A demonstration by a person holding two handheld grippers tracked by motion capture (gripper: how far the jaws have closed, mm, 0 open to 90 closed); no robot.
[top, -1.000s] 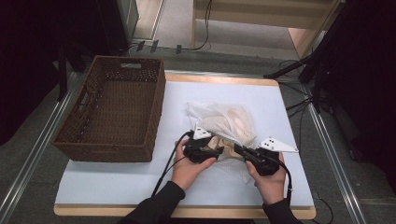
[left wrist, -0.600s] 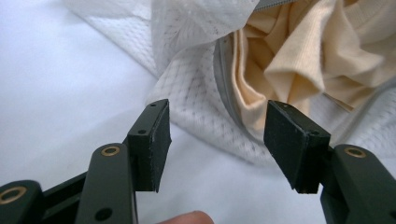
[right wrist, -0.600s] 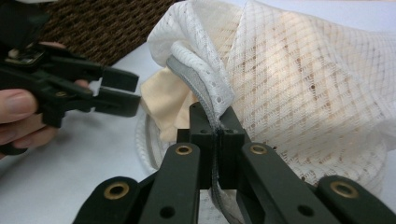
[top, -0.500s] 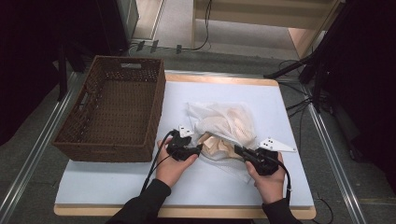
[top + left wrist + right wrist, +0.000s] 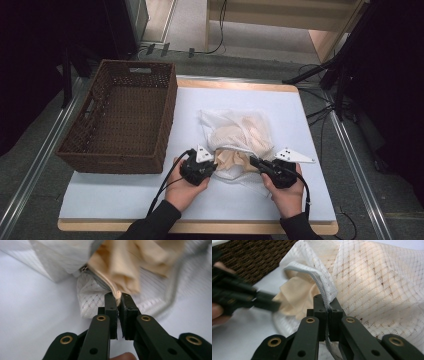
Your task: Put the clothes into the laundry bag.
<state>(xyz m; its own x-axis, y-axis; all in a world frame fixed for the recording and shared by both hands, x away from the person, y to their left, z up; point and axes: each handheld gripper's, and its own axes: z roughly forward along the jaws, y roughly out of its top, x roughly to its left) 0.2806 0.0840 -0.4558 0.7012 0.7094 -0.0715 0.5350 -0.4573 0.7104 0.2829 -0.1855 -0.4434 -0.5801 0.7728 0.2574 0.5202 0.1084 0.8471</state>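
At the near edge of a white counter (image 5: 125,195), a person works two handheld grippers at the open mouth of a white mesh laundry bag (image 5: 240,132) that lies just right of a brown wicker basket (image 5: 125,117). The right gripper (image 5: 327,305) is clenched on the bag's zipper edge (image 5: 318,280), pinning the opening. The left gripper (image 5: 118,296) has just been closing, and its fingers (image 5: 110,302) now pinch a fold of the beige cloth (image 5: 125,267) that spills from the bag beside the zipper pull (image 5: 83,268). The step in hand appears to be drawing the cloth out of the bag. Doing it well likely means keeping the right grip firm and low on the counter as an anchor, while the left pulls the cloth straight away from the opening, along the counter rather than upward, so the bag does not lift. The pinch looks shallow, at the fabric's very edge; a slow, steady pull would guard against it slipping free or the cloth snagging on the zipper teeth.
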